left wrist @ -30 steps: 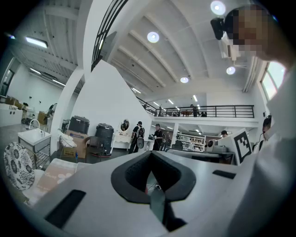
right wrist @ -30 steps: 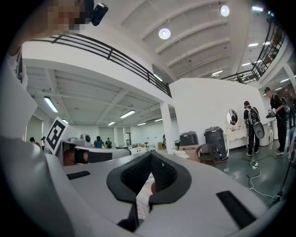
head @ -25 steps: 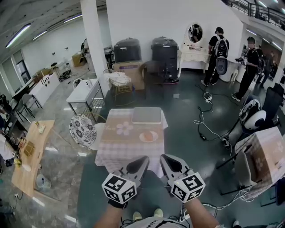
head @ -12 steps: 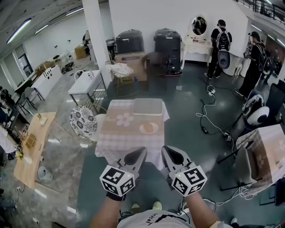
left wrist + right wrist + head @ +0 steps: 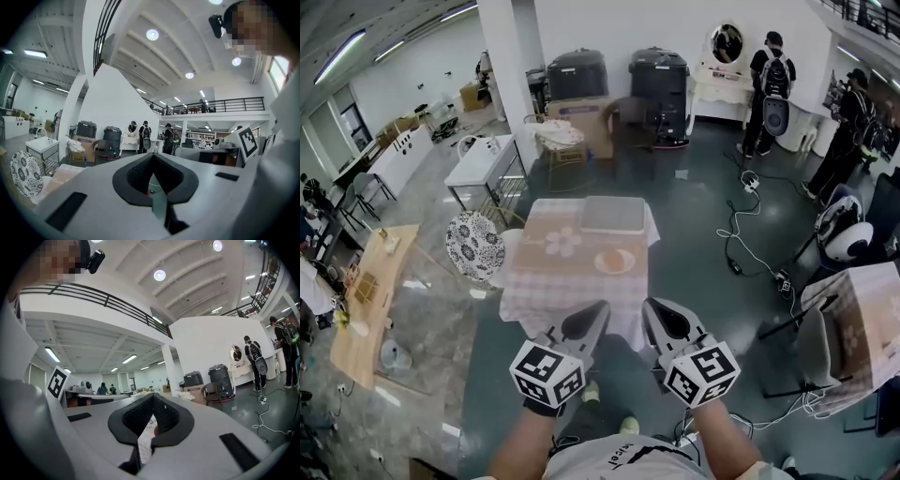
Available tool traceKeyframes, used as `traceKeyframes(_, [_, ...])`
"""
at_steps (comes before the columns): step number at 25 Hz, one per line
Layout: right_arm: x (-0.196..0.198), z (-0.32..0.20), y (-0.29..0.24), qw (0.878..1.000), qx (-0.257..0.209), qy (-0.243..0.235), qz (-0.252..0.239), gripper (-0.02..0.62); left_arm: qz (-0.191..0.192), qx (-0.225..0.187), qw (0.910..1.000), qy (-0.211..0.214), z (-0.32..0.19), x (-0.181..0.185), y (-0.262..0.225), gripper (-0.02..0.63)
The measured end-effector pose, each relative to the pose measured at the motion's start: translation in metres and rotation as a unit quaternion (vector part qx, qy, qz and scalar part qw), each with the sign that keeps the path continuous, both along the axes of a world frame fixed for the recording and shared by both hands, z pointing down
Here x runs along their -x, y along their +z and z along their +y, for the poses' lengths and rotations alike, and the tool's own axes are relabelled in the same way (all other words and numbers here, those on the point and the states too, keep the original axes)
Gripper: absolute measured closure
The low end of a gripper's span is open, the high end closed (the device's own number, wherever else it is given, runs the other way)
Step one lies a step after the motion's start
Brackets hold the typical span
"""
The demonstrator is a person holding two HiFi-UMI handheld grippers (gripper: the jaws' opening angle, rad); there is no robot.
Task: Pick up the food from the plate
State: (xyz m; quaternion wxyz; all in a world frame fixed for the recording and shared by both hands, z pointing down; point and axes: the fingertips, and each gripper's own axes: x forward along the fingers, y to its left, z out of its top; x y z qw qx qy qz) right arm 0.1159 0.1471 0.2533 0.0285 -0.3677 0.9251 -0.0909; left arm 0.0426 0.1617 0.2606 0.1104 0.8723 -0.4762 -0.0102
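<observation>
The food (image 5: 617, 260) lay on a small plate (image 5: 600, 267) on the cloth-covered table (image 5: 553, 286), well ahead of both sets of fingertips and roughly in line with the gap between the two grippers. Nothing was touching it.

- Left gripper (image 5: 600, 308): fingers clenched on nothing. Its own view (image 5: 152, 183) showed the pads meeting at the tip.
- Right gripper (image 5: 650, 306): the same, drawn together and empty (image 5: 150, 422). Checked cloth showed through the slit below the tips, along with an orange speck that may have been the food.

Risks as I judged them:
- Both grippers would have had to spread before reaching the plate. Arriving clenched, the tips would shove the food or skate the plate across the cloth rather than take hold.
- The plate sat towards the edge of the table nearest the fingers. A push from that side could drag the loose cloth or tip the plate.
- If the food was soft, a hard squeeze would crush it. If it was rounded, a shallow pinch might let it roll off.
- Cables (image 5: 741, 246) trailed on the floor to the right of the right fingers, and a patterned chair (image 5: 475, 247) stood to the left of the left fingers. Either could snag a step on the way in.

Hard to make out:
- What the food was, and whether it was one piece or several. It read only as an orange patch.
- The plate's depth.
- Each gripper view was mostly filled by the gripper's own body. The left one showed no plate at all.
- The cloth hid the table's legs and edge.
</observation>
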Motion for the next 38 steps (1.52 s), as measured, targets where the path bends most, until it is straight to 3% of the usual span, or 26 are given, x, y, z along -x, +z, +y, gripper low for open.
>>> traceKeyframes(10, [0.013, -0.062, 0.014, 1.000, 0.010, 0.027, 0.009, 0.583, -0.005, 0.007, 0.9995, 0.029, -0.066, 0.009, 0.021, 0.601])
traceKeyframes(26, [0.082, -0.190, 0.053, 0.993, 0.044, 0.101, 0.031, 0.583, -0.035, 0.030, 0.9940, 0.099, -0.200, 0.069, 0.083, 0.601])
traceKeyframes(38, [0.091, -0.253, 0.091, 0.989, 0.074, 0.126, 0.024, 0.583, -0.053, 0.041, 0.9895, 0.128, -0.261, 0.067, 0.137, 0.601])
